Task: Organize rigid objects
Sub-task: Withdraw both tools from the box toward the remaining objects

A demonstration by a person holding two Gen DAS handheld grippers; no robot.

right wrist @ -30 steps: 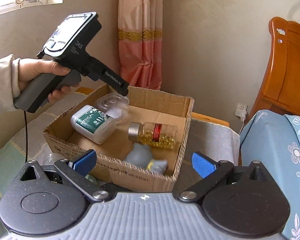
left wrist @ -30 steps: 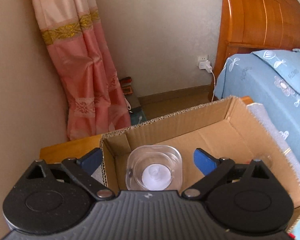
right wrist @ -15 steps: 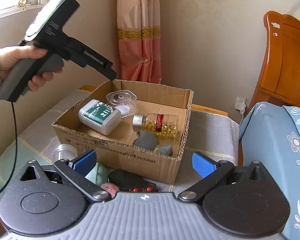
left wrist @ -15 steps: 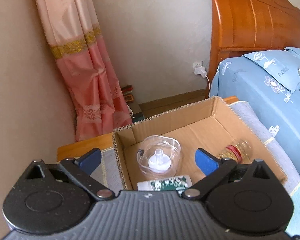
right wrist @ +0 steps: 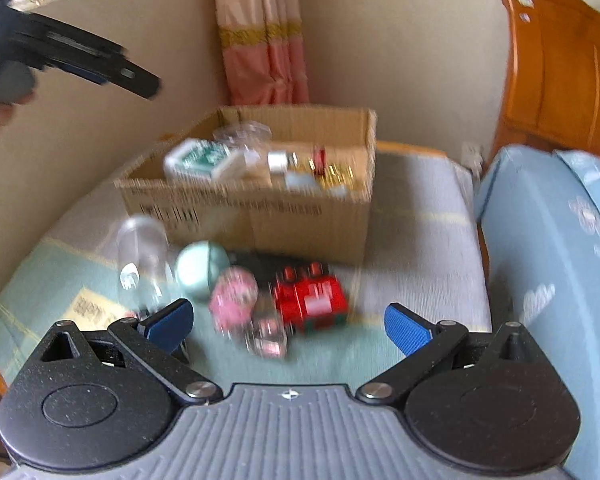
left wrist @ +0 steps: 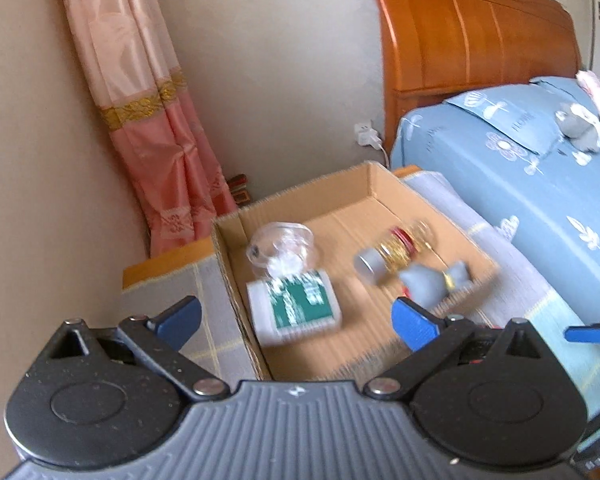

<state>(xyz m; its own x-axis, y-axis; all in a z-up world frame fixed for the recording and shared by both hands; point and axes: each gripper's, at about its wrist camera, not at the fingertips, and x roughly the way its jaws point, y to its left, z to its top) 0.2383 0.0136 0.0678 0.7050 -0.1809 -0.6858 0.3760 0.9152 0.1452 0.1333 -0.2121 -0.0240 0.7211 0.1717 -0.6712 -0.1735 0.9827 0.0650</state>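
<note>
Currently: cardboard box (left wrist: 300,196) | four items inside | two grippers empty

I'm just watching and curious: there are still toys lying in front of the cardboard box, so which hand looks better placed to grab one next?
The right. The right gripper is open and looks straight at the red toy and pink ball before the box. The left gripper, also open and empty, is up over the box.

Everything past the right gripper (right wrist: 288,326) is smeared by motion blur: the pink round thing (right wrist: 233,297), the red toy (right wrist: 311,298) and the box print (right wrist: 228,204) can't be read. Up left, the left gripper (right wrist: 100,68) is cut off by the edge.
</note>
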